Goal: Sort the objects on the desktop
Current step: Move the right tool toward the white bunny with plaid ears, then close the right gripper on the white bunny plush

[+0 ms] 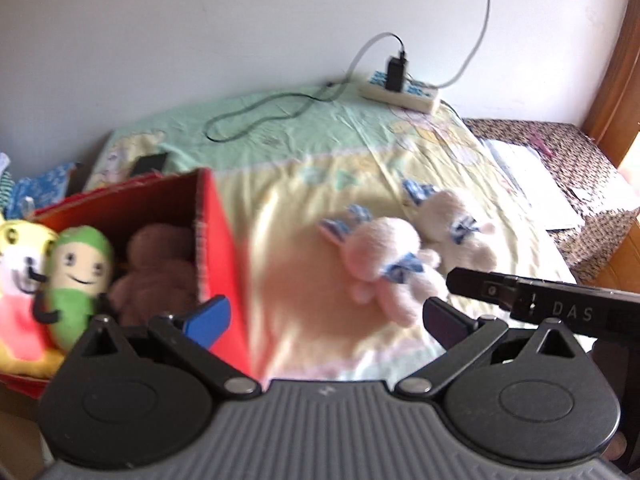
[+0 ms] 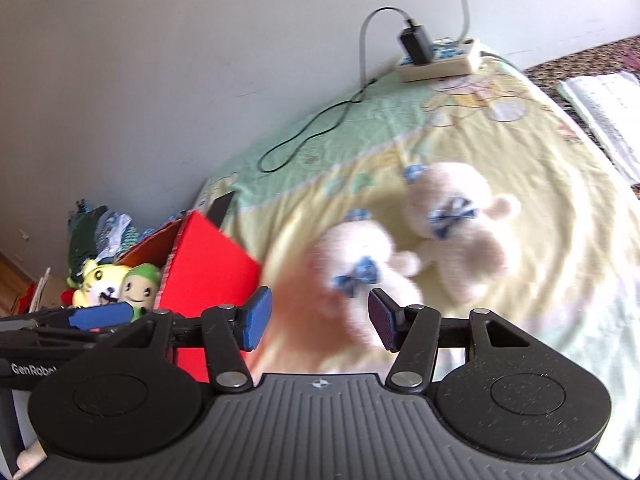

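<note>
Two pale plush bears with blue bows lie side by side on a yellow-green blanket [image 1: 320, 136]: the near bear [image 1: 380, 260] [image 2: 360, 264] and the far bear [image 1: 452, 224] [image 2: 460, 216]. At the left an open red box [image 1: 224, 248] [image 2: 208, 272] holds a yellow tiger plush [image 1: 20, 264], a green-capped doll [image 1: 78, 272] and a brown plush [image 1: 160, 268]. My left gripper [image 1: 326, 320] is open, between the box and the near bear. My right gripper [image 2: 320, 322] is open just short of the near bear, with nothing between its pads. Both views are blurred.
A power strip [image 1: 400, 92] with a black charger and a looping black cable [image 1: 260, 116] sit at the blanket's far edge by the wall. A dark phone [image 1: 150, 162] lies behind the box. Papers [image 1: 528, 184] rest on a patterned surface at the right.
</note>
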Available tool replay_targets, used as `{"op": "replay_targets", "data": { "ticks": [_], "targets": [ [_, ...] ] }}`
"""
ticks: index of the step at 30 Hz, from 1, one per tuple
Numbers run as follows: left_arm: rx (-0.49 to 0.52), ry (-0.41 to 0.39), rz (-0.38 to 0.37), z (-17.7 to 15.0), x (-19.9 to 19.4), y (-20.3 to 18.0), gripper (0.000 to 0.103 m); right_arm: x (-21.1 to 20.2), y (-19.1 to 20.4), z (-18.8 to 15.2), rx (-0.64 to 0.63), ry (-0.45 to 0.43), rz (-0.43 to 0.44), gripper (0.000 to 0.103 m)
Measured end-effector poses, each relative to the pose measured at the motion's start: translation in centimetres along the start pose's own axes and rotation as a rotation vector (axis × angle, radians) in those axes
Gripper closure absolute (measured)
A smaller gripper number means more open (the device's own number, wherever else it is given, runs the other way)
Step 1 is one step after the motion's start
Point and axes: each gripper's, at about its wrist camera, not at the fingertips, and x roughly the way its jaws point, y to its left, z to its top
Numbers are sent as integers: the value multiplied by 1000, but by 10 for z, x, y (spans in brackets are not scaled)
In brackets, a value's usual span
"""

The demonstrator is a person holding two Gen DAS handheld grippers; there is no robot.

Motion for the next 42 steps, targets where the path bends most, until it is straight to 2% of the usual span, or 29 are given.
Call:
{"op": "replay_targets", "data": {
  "ticks": [4,7,13,18,23,26,29,35,38,40,42],
  "targets": [
    [-36,65,-52,-2,35,-16,1,1,-31,3,78,22,-6,46],
    [-53,87,-29,-2,57,-21,1,5,-43,6,120,39,5,46],
    [-109,120,-43,6,92,-17,1,22,-48,19,113,52,21,47],
    [-127,138,-36,11,117,-15,1,52,-52,30,108,102,43,47],
    [-132,152,-42,15,137,-10,5,78,-58,33,149,168,75,46],
    [-148,165,-60,17,147,-4,10,89,-58,34,154,190,86,46],
    [-159,178,-98,21,156,-1,10,98,-60,36,161,195,81,42],
    [-144,174,-118,24,167,-7,9,108,-68,39,206,217,107,39],
    [-147,181,-160,24,169,-9,17,109,-74,38,242,256,136,42],
    [-135,182,-199,25,165,-14,30,108,-78,36,277,281,154,43],
    [-102,180,-206,24,163,-23,31,108,-78,33,307,311,169,44]
  ]
}}
